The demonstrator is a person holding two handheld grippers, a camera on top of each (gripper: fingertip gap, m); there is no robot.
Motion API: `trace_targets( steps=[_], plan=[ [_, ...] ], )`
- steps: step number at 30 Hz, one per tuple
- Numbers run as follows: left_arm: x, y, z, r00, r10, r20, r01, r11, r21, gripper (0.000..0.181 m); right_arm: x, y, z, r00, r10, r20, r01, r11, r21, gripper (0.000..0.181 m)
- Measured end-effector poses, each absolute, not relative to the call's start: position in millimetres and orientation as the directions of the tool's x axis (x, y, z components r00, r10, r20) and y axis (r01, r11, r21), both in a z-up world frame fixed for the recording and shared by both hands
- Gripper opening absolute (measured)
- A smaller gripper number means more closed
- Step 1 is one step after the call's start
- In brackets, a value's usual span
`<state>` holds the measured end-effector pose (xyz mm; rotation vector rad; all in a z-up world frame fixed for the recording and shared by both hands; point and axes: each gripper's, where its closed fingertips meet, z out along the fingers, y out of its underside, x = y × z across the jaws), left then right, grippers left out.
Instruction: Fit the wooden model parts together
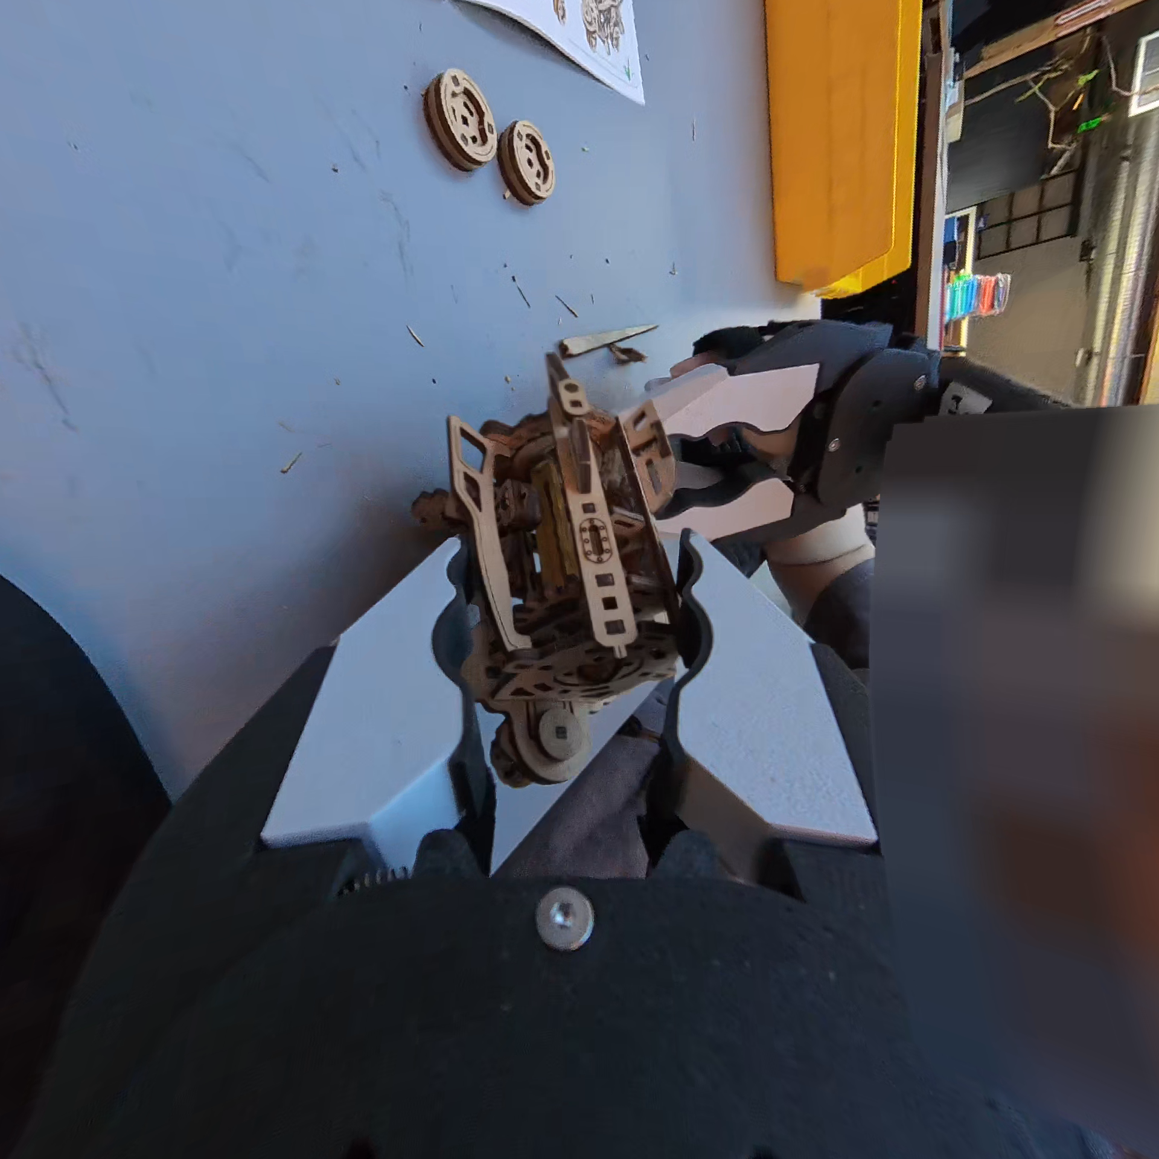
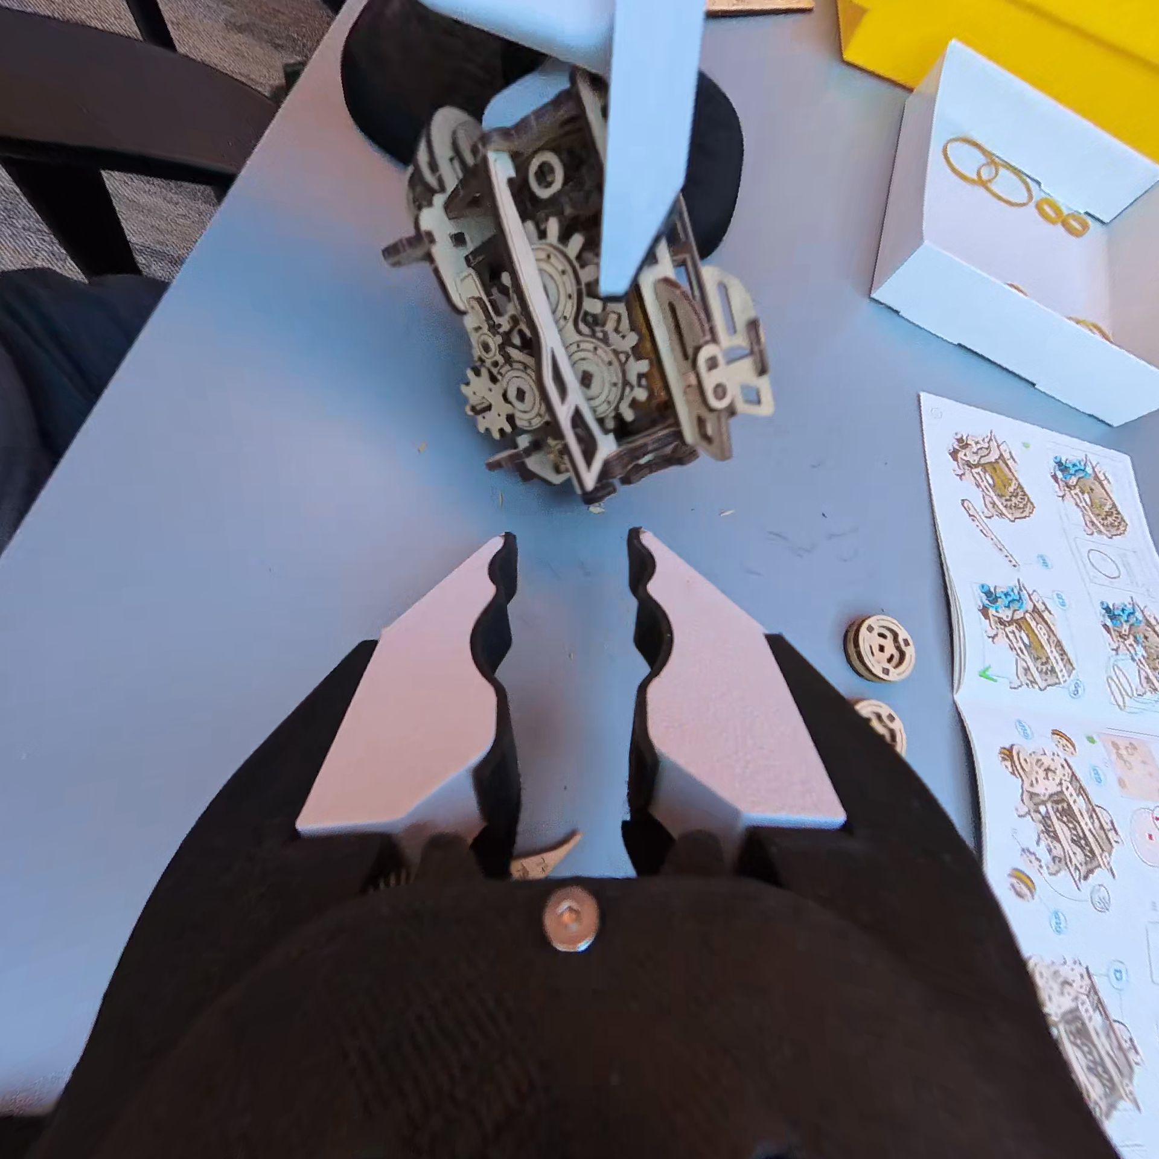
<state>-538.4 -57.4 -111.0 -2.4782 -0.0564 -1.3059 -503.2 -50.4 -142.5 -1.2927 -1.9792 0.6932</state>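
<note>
Grey-blue table (image 2: 251, 439) fills most of both views. At 1 o'clock in the right wrist view sits a yellow box (image 2: 1003, 37), and just below it a white box (image 2: 978, 251) with gold rings inside. At 3 to 5 o'clock lies a paper booklet (image 2: 1053, 627) with drawings. The wooden model (image 2: 583, 326), full of gears, is at 12 o'clock in that view, with its bottom end down near the table. The left gripper (image 1: 571, 621) is clamped on the wooden model, one finger on each side. The right gripper (image 2: 571, 602) has its fingers apart with nothing between them, and it sits just in front of the model. Two small wooden wheels (image 2: 878, 646) lie on the table at 3 o'clock, beside the booklet. A thin wooden sliver (image 1: 605, 338) lies at 12 o'clock in the left wrist view, just past the model.
</note>
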Motion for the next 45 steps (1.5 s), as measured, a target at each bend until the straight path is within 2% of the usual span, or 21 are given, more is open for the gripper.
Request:
trace_targets(
  steps=[3, 5, 12, 14, 17, 20, 24, 26, 28, 30, 35, 40, 45],
  plan=[
    [-545, -58, -115, 0.619, -0.107, 0.778, 0.122, -0.965, -0.23, 0.061, -509, -56, -140, -0.268, 0.938, 0.22, 0.566, 0.338, -0.752, 0.044],
    [-547, -59, -115, 0.653, -0.116, 0.748, 0.078, -0.973, -0.218, 0.061, -514, -57, -132, -0.225, 0.953, 0.203, 0.548, 0.296, -0.782, 0.059],
    [-539, -64, -113, 0.711, -0.214, 0.67, -0.06, -0.968, -0.245, 0.059, -527, -39, -98, -0.13, 0.953, 0.274, 0.473, 0.302, -0.828, 0.099],
    [-537, -65, -113, 0.712, -0.219, 0.667, -0.062, -0.966, -0.251, 0.064, -532, -44, -96, -0.139, 0.952, 0.273, 0.473, 0.306, -0.826, 0.1],
    [-535, -71, -112, 0.7, -0.24, 0.672, -0.073, -0.961, -0.267, 0.063, -539, -54, -103, -0.172, 0.921, 0.349, 0.491, 0.387, -0.78, 0.101],
    [-541, -75, -106, 0.692, -0.285, 0.663, -0.075, -0.942, -0.327, 0.065, -543, -59, -106, -0.186, 0.911, 0.369, 0.497, 0.411, -0.764, 0.099],
    [-555, -83, -85, 0.704, -0.474, 0.529, -0.132, -0.819, -0.558, 0.079, -545, -63, -106, -0.194, 0.921, 0.337, 0.495, 0.388, -0.777, 0.088],
    [-565, -92, -78, 0.73, -0.557, 0.397, -0.169, -0.709, -0.685, 0.099, -545, -63, -104, -0.191, 0.925, 0.33, 0.496, 0.381, -0.78, 0.079],
    [-577, -102, -81, 0.769, -0.572, 0.286, -0.165, -0.609, -0.776, 0.114, -546, -61, -102, -0.187, 0.93, 0.316, 0.504, 0.367, -0.782, 0.069],
    [-583, -112, -93, 0.799, -0.555, 0.231, -0.141, -0.546, -0.826, 0.119, -547, -58, -98, -0.166, 0.941, 0.296, 0.507, 0.339, -0.792, 0.068],
    [-588, -106, -137, 0.884, -0.463, 0.064, -0.239, -0.566, -0.789, 0.123, -551, -53, -94, -0.144, 0.966, 0.213, 0.524, 0.257, -0.812, 0.068],
    [-576, -91, -145, 0.886, -0.423, 0.191, -0.119, -0.604, -0.788, 0.116, -546, -48, -96, -0.125, 0.975, 0.181, 0.528, 0.22, -0.821, 0.067],
    [-569, -88, -151, 0.865, -0.452, 0.218, -0.134, -0.626, -0.768, 0.095, -532, -42, -100, -0.119, 0.978, 0.173, 0.524, 0.21, -0.825, 0.065]
  ],
)
